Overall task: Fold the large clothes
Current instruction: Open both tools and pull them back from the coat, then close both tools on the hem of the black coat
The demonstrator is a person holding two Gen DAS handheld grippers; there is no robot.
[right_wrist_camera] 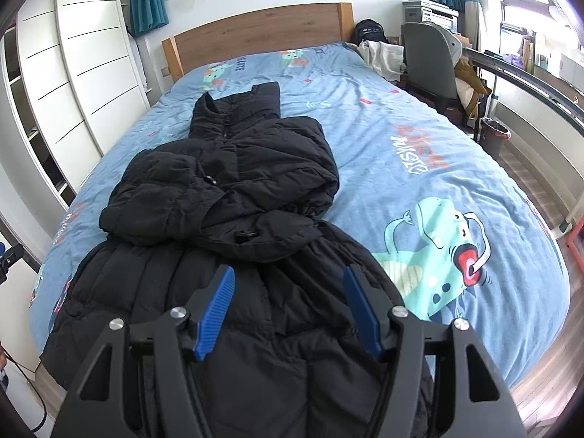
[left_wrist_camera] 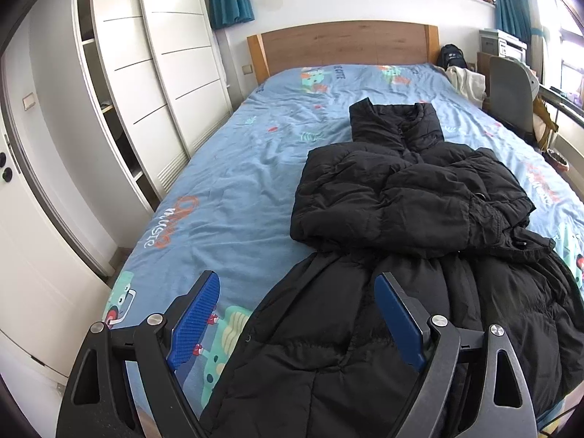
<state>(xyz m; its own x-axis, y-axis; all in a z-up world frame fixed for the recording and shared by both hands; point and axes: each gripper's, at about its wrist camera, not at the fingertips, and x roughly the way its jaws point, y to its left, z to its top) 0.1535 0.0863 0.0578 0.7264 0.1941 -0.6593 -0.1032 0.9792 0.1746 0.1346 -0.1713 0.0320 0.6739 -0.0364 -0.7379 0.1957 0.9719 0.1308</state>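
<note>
The bed (left_wrist_camera: 233,168) fills most of both views. It carries a blue printed cover, and a wooden headboard (left_wrist_camera: 343,45) stands at its far end. White wardrobe doors (left_wrist_camera: 146,84) line the bed's left side. On the opposite side a grey chair (right_wrist_camera: 427,62) stands beside a desk edge, with a dark bin (right_wrist_camera: 494,133) on the floor near it.

The black puffer coat (left_wrist_camera: 401,197) lies lengthwise on the bed, collar toward the headboard and hem toward the cameras. Both sleeves (right_wrist_camera: 171,197) are folded across the chest and overlap there. The lower body of the coat spreads flat and reaches the near edge of the bed.

The left gripper (left_wrist_camera: 299,314) stands above the coat's left hem edge, jaws wide apart, nothing between the blue pads (left_wrist_camera: 199,317). One pad is over the cover, the other over the coat.

The right gripper (right_wrist_camera: 288,310) stands above the lower middle of the coat, jaws parted, gripping nothing.
</note>
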